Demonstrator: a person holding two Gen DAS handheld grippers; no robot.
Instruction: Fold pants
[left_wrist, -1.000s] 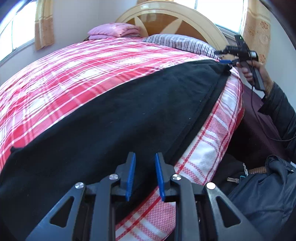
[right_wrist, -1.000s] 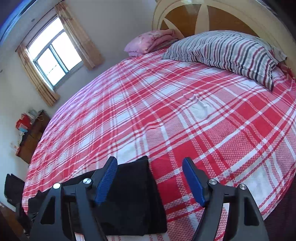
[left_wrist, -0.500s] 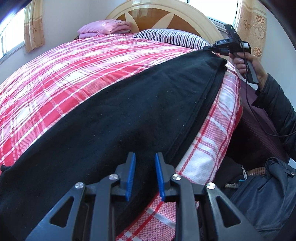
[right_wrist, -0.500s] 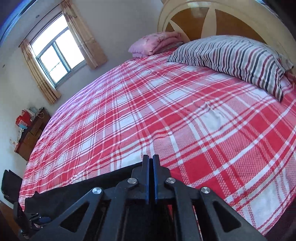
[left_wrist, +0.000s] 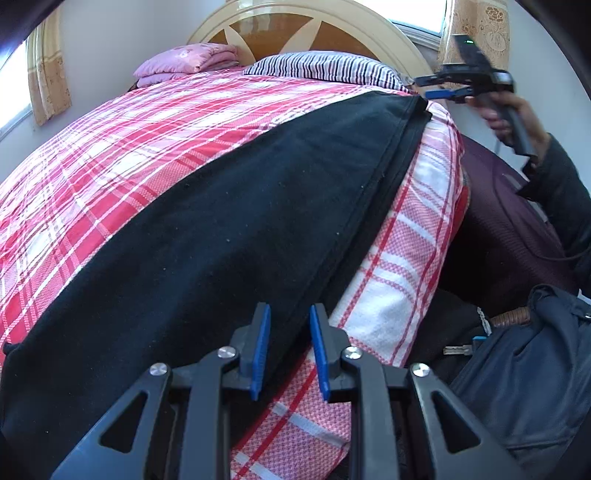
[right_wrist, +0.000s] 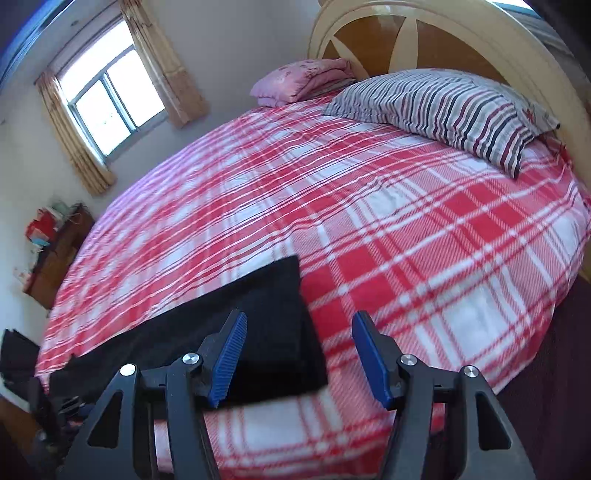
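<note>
The black pants (left_wrist: 229, 229) are laid flat along the near edge of the red plaid bed (right_wrist: 369, 229). The left gripper (left_wrist: 289, 350) is held narrowly parted over their edge, gripping nothing. The right gripper (right_wrist: 299, 360) is opening, empty, above their end.

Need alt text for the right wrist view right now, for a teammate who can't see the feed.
The right gripper hangs above the bed, its blue fingers opening with nothing between them, just off the end of the black pants lying flat on the red plaid sheet. A striped pillow and folded pink blanket sit by the headboard.
</note>
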